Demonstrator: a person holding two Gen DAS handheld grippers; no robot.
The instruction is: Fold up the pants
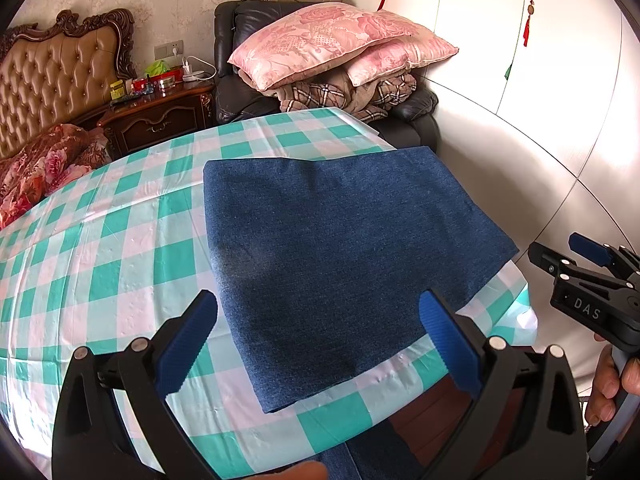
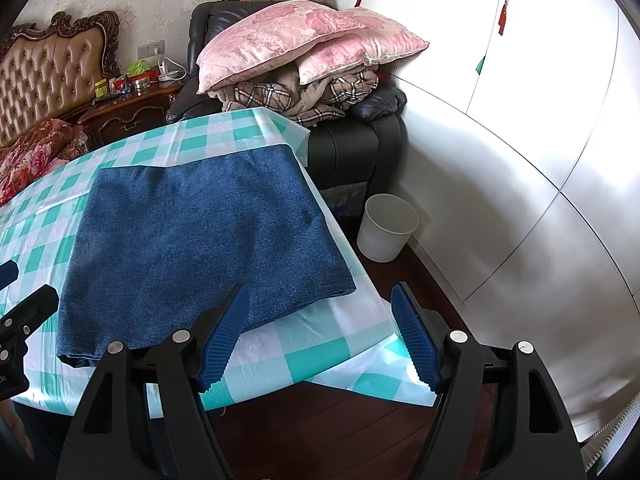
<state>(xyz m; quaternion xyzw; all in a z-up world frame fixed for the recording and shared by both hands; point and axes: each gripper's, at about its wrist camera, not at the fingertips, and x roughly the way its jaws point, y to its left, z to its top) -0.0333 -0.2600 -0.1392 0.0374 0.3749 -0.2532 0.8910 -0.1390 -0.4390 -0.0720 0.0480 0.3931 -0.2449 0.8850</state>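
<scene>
Pants [image 1: 344,256] lie folded flat on the checked surface [image 1: 100,240], near its right corner. Left claw [image 1: 320,344] and right claw [image 2: 320,332] hang released, grasping nothing. Risk: a careless regrasp drags the upper layers askew or over the edge.

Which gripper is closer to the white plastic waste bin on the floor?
Right. The right gripper hangs over the table's near right corner, with the white plastic waste bin ahead of it to the right. The left gripper sits farther left, over the folded blue denim pants.
</scene>
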